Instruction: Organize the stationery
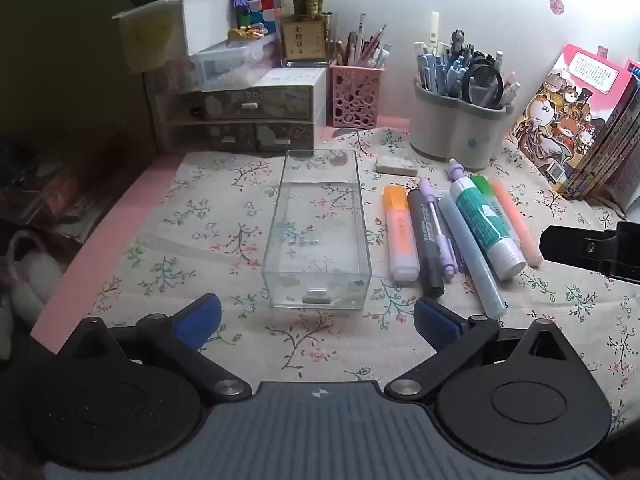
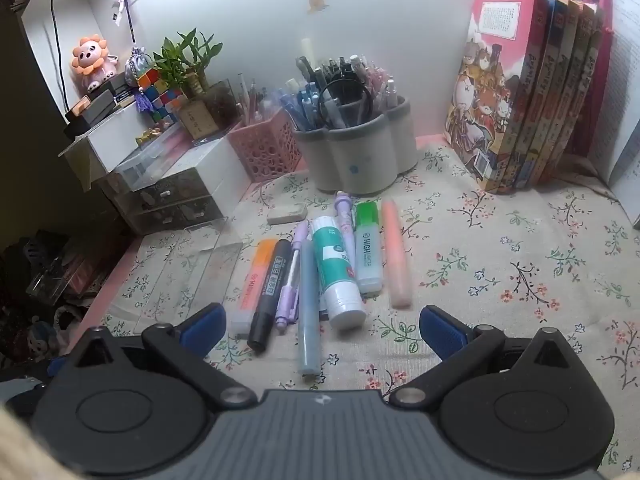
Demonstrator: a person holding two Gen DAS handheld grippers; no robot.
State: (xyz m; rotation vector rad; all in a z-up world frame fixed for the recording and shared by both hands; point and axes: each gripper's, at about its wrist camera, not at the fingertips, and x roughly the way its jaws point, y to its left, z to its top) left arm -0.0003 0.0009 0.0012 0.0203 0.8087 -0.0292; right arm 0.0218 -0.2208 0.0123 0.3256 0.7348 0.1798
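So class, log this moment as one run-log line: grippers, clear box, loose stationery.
left gripper: open, empty | right gripper: open, empty | clear box: empty | pens and markers: on cloth beside box

A: Where does the left wrist view look from?

B: From behind the left tool (image 1: pixel 317 322), tilted down over the floral-clothed counter (image 1: pixel 200 216). The clear rectangular plastic box (image 1: pixel 318 232) sits near, straight ahead; the right tool shows at its right edge.

A: And the right wrist view?

B: From behind the right tool (image 2: pixel 322 330), also tilted down, close above the row of markers and highlighters (image 2: pixel 320 276).

A: What do they share?

B: That row, the grey lobed pen holder (image 2: pixel 356 156), the pink lattice pen basket (image 1: pixel 354 98), the white eraser (image 1: pixel 396 165) and the upright illustrated books (image 2: pixel 520 92) along the back wall.
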